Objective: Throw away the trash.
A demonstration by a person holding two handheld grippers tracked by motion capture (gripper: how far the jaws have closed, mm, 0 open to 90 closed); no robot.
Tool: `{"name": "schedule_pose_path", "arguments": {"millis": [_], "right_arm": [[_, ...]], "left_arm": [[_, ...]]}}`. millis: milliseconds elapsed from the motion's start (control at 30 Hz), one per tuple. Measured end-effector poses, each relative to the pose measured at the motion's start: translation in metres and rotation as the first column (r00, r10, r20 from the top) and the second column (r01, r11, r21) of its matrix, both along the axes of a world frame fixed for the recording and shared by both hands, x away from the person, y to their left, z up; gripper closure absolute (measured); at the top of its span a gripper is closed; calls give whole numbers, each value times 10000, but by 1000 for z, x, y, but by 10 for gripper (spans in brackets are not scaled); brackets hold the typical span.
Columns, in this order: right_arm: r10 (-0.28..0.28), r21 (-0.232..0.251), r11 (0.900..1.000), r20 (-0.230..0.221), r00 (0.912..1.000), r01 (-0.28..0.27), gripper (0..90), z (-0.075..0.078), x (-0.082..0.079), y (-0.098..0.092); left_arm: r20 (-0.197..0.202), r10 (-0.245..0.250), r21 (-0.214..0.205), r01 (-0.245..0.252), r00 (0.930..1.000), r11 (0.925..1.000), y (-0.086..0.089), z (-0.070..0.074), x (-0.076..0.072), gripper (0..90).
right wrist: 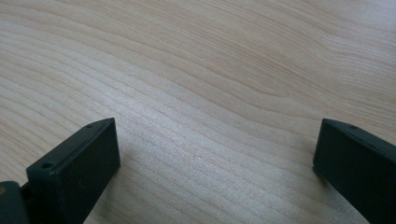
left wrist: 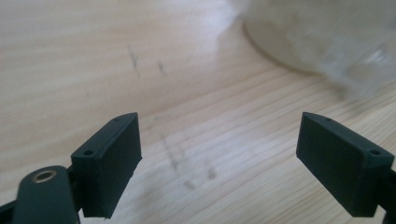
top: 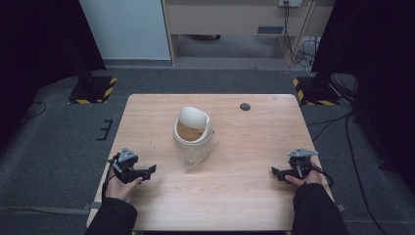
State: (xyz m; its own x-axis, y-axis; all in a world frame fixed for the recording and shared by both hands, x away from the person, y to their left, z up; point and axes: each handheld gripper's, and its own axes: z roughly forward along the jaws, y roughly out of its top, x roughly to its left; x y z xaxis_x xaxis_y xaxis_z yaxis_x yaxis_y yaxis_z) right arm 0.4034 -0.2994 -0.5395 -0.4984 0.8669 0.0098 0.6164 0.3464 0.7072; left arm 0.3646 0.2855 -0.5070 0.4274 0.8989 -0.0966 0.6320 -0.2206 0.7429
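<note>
A white round container [top: 192, 131] with its lid tipped up stands in the middle of the wooden table [top: 244, 186], brown contents inside. A clear plastic wrap [top: 195, 155] lies crumpled at its front. My left gripper [top: 147, 171] rests near the table's left front, open, jaws wide apart over bare wood. The container's blurred white base [left wrist: 322, 42] shows at the top right of the left gripper view. My right gripper [top: 276, 172] sits near the right front edge, open, nothing between its fingers [right wrist: 74, 172].
A small dark round mark [top: 245, 106] sits near the table's far edge. Beyond the table are grey carpet, two stand bases with yellow-black stripes [top: 93, 90], and cables [top: 337, 122] at the right.
</note>
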Motion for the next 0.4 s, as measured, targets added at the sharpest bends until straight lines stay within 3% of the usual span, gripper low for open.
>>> {"name": "schedule_pose_path", "arguments": {"millis": [200, 400], "right_arm": [[2, -2, 10000, 0, 10000, -2, 7, 0, 0, 0], [3, 0, 10000, 3, 10000, -3, 7, 0, 0, 0]], "left_arm": [[-508, 261, 406, -241, 9984, 9989, 6, -10, 4, 114], [-943, 203, 870, -121, 9953, 9961, 6, -18, 8, 108]]}}
